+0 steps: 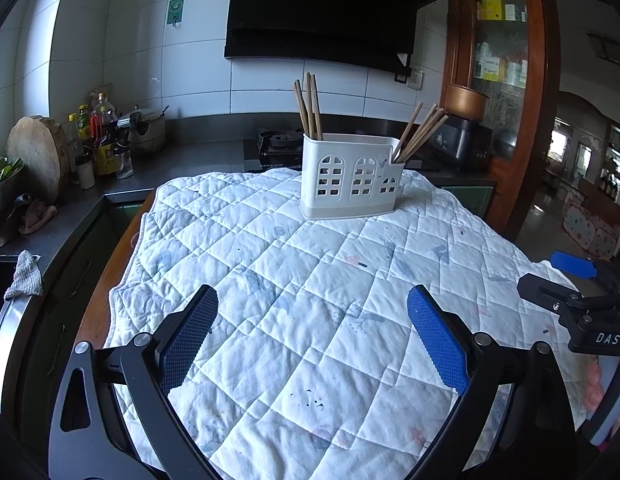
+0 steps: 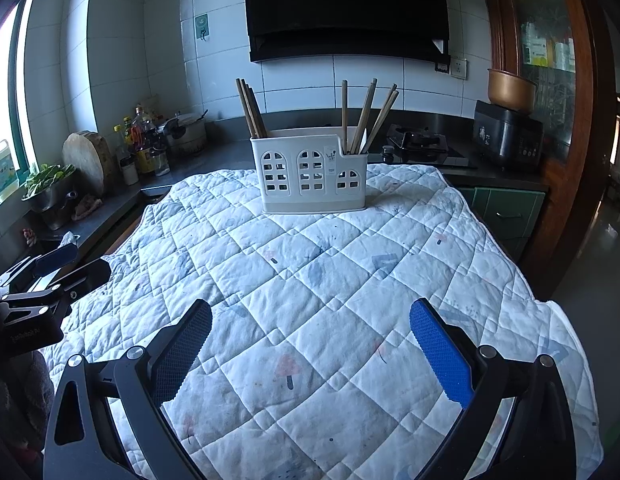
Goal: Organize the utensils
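A white utensil holder (image 1: 351, 176) (image 2: 311, 178) with arched cut-outs stands at the far side of the quilted cloth (image 1: 310, 300) (image 2: 310, 280). Wooden chopsticks stand in its left compartment (image 1: 308, 106) (image 2: 250, 108) and lean in its right compartment (image 1: 419, 132) (image 2: 369, 114). My left gripper (image 1: 311, 308) is open and empty above the near part of the cloth. My right gripper (image 2: 310, 324) is open and empty too, and shows at the right edge of the left wrist view (image 1: 569, 280). The left gripper shows at the left edge of the right wrist view (image 2: 58, 268).
A dark counter (image 1: 198, 160) runs behind and to the left, with bottles (image 1: 102, 136), a wooden block (image 1: 36, 156), a pot (image 1: 146, 128) and a gas stove (image 2: 419, 144). A cooker (image 2: 505, 140) and a wooden cabinet (image 2: 549, 80) stand at the right.
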{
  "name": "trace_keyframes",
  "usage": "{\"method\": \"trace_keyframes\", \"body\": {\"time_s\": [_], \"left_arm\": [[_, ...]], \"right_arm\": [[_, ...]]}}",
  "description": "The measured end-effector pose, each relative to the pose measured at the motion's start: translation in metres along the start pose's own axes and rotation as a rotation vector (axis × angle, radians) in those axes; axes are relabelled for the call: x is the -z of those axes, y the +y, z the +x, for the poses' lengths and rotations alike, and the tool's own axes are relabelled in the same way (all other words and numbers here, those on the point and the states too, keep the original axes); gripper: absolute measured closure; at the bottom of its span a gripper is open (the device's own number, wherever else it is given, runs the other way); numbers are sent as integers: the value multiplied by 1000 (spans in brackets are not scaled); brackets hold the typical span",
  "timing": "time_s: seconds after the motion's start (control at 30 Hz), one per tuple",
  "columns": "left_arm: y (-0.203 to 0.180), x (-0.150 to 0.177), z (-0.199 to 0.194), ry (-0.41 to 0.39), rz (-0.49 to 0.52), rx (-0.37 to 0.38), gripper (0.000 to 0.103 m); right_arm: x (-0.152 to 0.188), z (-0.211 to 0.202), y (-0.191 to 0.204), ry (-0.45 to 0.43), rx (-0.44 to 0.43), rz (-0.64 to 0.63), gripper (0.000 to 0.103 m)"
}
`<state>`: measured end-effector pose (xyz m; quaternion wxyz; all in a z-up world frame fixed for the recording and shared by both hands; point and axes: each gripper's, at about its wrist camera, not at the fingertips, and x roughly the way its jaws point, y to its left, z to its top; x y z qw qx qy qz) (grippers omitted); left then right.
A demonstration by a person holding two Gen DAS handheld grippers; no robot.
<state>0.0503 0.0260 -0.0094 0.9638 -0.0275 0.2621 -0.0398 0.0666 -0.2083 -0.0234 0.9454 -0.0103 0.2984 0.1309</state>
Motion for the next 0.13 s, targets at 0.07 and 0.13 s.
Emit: {"method": "trace_keyframes", "body": {"time_s": [0.07, 0.13], "left_arm": [[0, 0, 1, 4, 1, 1, 8], [-1, 1, 2, 7, 0, 5, 8]], "right_arm": [[0, 0, -1, 1, -4, 2, 7], [0, 0, -2, 1, -2, 1, 7]]}}
